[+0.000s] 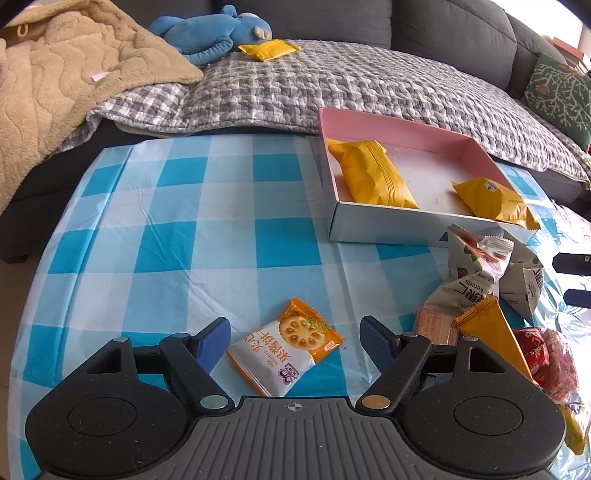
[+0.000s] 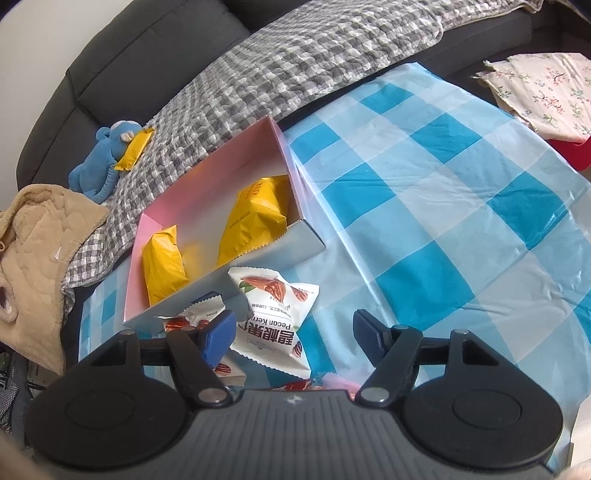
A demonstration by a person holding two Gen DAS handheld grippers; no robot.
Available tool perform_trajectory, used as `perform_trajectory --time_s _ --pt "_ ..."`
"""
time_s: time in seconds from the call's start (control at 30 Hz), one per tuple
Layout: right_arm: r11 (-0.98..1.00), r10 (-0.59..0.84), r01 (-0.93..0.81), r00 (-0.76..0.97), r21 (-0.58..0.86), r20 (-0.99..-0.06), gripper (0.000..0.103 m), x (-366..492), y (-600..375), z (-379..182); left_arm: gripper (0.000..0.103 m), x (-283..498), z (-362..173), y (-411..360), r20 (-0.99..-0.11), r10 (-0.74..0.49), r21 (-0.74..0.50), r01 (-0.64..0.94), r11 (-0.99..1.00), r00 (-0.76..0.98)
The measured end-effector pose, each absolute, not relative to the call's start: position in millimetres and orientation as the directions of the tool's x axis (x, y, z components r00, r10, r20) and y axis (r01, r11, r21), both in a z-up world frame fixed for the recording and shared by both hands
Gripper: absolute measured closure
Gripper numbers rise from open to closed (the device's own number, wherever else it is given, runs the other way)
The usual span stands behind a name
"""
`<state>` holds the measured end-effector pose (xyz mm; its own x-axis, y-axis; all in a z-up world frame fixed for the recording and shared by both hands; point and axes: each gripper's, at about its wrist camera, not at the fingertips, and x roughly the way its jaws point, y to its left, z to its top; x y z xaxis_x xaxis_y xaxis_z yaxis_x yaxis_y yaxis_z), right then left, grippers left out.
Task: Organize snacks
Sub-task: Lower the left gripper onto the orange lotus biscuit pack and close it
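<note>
My left gripper (image 1: 295,341) is open, its blue fingers on either side of an orange and white jam biscuit packet (image 1: 286,347) lying on the checked tablecloth. A pink-lined box (image 1: 384,223) at the back right holds two yellow packets (image 1: 373,173) (image 1: 491,201). A heap of snack packets (image 1: 484,284) lies right of the gripper. My right gripper (image 2: 293,332) is open over a white pecan kernel packet (image 2: 275,314), beside the same box (image 2: 236,291) with its yellow packets (image 2: 255,218) (image 2: 164,264).
A grey sofa with a checked quilt (image 1: 332,85) lies behind the table. A blue plush toy (image 1: 210,31) and another yellow packet (image 1: 267,49) lie on it, with a tan blanket (image 1: 55,85) to the left. Floral cloth (image 2: 543,96) lies beyond the table's far right.
</note>
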<state>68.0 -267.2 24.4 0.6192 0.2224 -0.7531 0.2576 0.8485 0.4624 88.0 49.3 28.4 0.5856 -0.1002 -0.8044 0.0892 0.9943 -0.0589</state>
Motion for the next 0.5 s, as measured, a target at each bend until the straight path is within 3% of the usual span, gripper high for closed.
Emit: perform_trajectory --time_s 0.5 --pt "0.859 0.215 0.254 0.610 0.445 -0.763 0.035 71 -264 22 0.026 96 12 49 -0.829 -0.047 0.026 0.123 0.992 0.557"
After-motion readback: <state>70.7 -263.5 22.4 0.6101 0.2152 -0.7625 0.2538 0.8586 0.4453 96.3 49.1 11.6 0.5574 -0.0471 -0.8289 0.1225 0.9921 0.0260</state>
